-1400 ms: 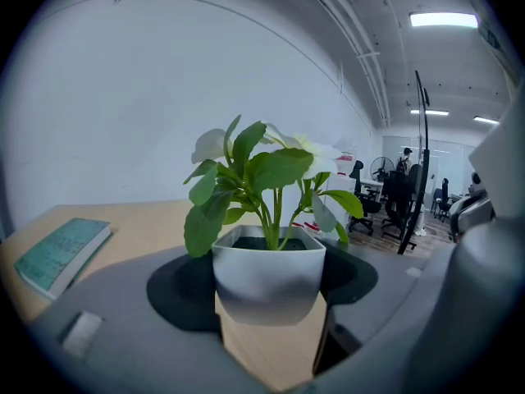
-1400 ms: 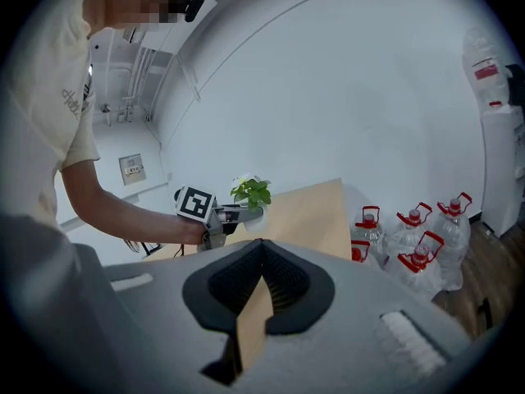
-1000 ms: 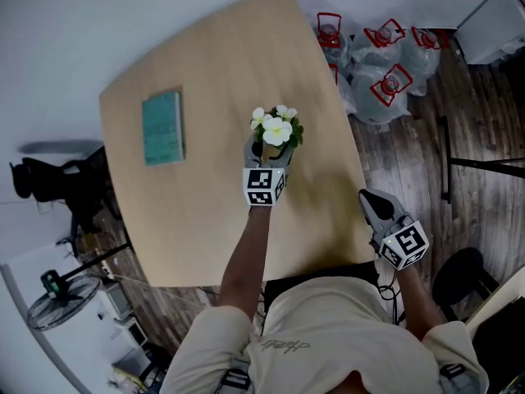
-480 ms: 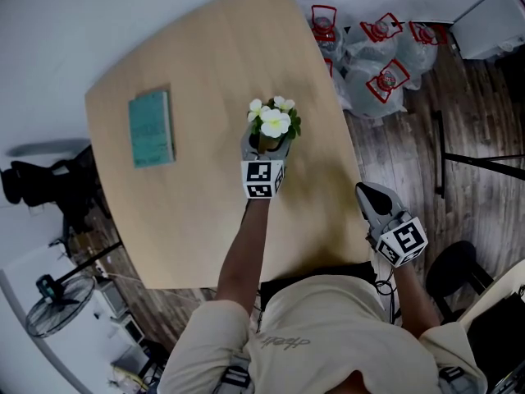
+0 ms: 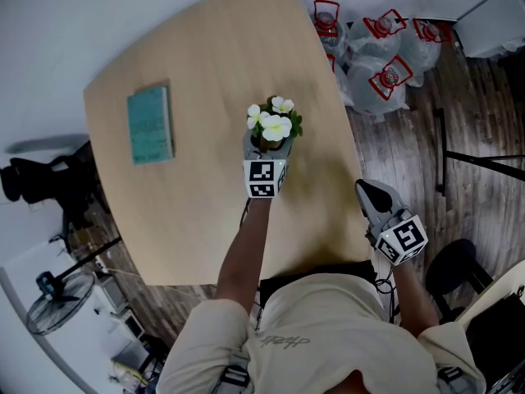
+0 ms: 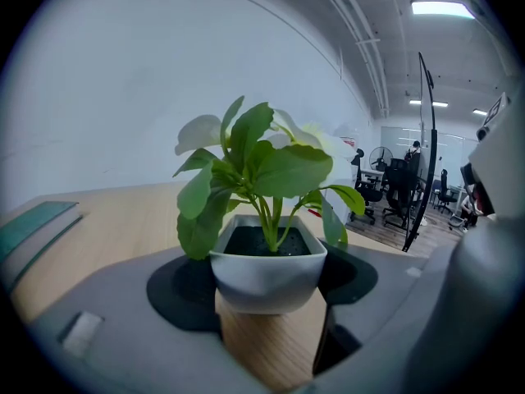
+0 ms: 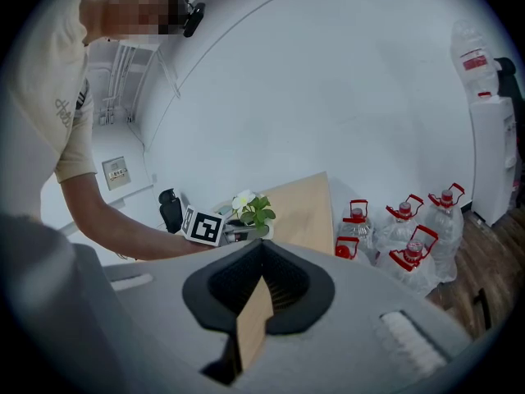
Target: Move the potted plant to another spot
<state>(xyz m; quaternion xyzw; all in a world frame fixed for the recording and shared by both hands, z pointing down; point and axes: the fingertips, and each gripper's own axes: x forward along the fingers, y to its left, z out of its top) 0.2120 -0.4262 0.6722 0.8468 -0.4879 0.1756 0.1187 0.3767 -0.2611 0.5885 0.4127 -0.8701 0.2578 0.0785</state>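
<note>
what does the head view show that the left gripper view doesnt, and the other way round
Only the head view: the right tongs, the marker cube on the left tongs, and the person's arm. Only the left gripper view: the dark soil in the white pot and office chairs far behind. Both: the potted plant between the left tongs, the wooden table and the teal book.

This is an office. Black swivel chairs [image 6: 400,197] stand at desks under long ceiling lights [image 6: 441,8]. Big water jugs [image 5: 385,64] cluster beside a white cooler [image 7: 495,150] off the counter's [image 5: 205,72] far right corner, on a wood-plank floor [image 5: 410,158].
</note>
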